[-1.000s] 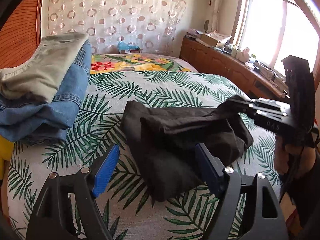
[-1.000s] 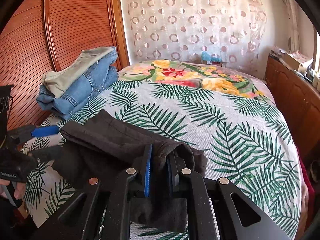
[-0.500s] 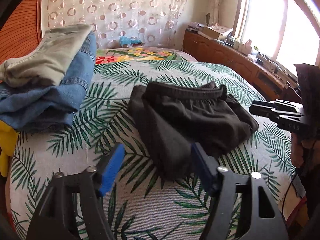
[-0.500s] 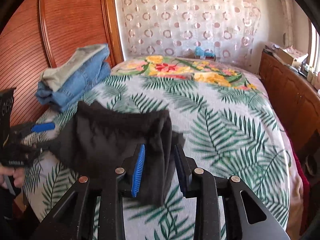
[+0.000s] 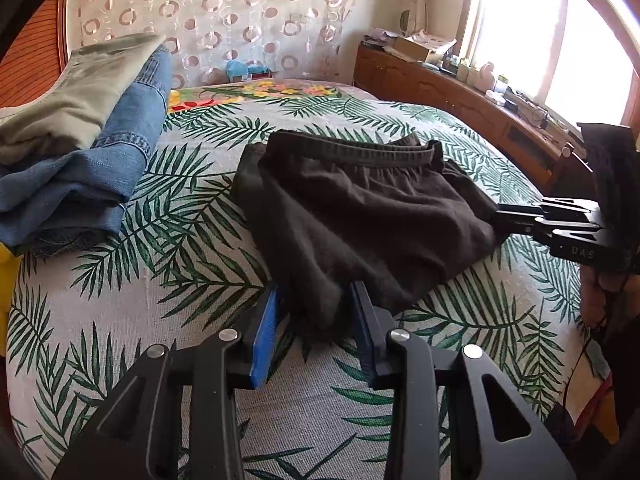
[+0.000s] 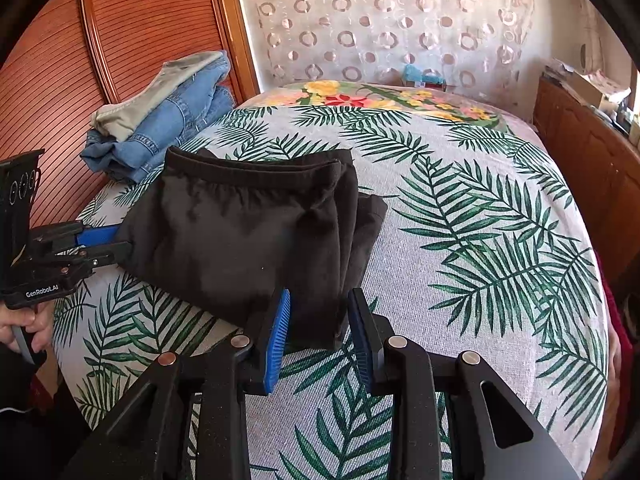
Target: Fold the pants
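While black pants [image 5: 360, 216] lie folded, corners sit between both claws, seemingly ungripped.

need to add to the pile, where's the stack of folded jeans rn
The stack of folded jeans lies at the bed's far left edge against the wooden slatted panel, beyond and left of the black pants.

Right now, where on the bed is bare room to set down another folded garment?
Most room: the palm-print bedspread right of the black pants, toward the wooden cabinet. A narrower strip lies between the pants and the jeans stack. The headboard side is crowded; the left tool and right tool bracket the pants' near corners.
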{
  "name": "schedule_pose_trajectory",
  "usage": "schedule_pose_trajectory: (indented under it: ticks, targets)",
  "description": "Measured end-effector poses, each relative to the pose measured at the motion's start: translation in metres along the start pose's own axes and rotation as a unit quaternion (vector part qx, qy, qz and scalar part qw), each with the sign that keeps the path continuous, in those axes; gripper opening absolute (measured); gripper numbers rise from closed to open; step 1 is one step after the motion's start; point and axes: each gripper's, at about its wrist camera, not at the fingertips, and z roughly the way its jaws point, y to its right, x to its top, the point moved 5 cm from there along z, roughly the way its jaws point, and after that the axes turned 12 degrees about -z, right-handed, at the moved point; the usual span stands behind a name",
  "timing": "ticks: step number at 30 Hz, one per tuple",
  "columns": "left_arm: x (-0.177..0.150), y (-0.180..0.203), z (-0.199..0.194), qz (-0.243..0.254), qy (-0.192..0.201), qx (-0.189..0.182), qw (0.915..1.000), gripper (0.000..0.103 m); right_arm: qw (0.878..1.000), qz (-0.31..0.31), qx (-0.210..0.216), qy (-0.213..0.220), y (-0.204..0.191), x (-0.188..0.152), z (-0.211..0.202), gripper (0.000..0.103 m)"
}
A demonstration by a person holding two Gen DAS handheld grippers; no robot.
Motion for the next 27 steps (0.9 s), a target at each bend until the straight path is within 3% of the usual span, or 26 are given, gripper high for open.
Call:
schedule_pose_trajectory:
  ticks: [4,7,14,18,22,27]
  targets:
    - [-0.001,0.000,0.001,0.004,0.002,0.004,1.0000,0.037,1.000,-0.006,0.000,0.005,0.003,0.001,-0.004,0.005]
    - [-0.001,-0.001,0.002,0.002,0.002,0.001,1.0000,0.035,0.998,0.000,-0.054,0.019,0.013,0.000,-0.015,0.000]
    - [-0.001,0.003,0.001,0.009,0.003,-0.003,0.9999,0.028,0.999,0.017,-0.039,0.023,0.014,-0.005,-0.017,0.000]
    - [-0.001,0.004,0.000,0.013,0.007,-0.003,0.9999,0.017,0.999,0.018,-0.023,0.041,0.007,-0.003,-0.024,0.000]
    - [0.000,0.006,-0.002,0.011,0.010,-0.009,0.9998,0.013,0.999,0.007,-0.023,0.025,0.003,-0.003,-0.015,0.020]
    - [0.002,0.005,-0.007,0.007,0.017,-0.018,0.9997,0.012,1.000,0.022,0.001,-0.004,0.008,-0.007,0.003,0.021]
